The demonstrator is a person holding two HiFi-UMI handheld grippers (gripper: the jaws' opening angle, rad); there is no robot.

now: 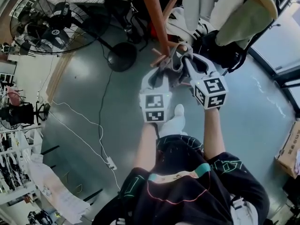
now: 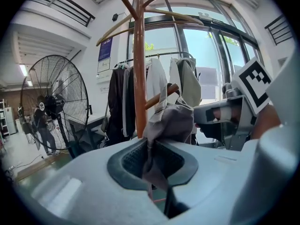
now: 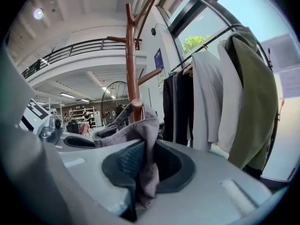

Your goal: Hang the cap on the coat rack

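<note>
We hold the grey cap (image 2: 171, 118) by its fabric, with the left gripper (image 2: 152, 172) and right gripper (image 3: 140, 177) each pinched nearly closed on an edge. The cap is stretched between them, against a lower peg of the coat rack (image 2: 139, 69).

Looks dim and bluish in the head view, with pale glare off the floor (image 1: 262, 107) at right. Reads bright in both gripper views: blown out at the tall windows (image 2: 206, 50), leaving the cap (image 2: 171, 121) backlit and dull. Bows hard at the edges, black in the corners. Blurs near each lens.
</note>
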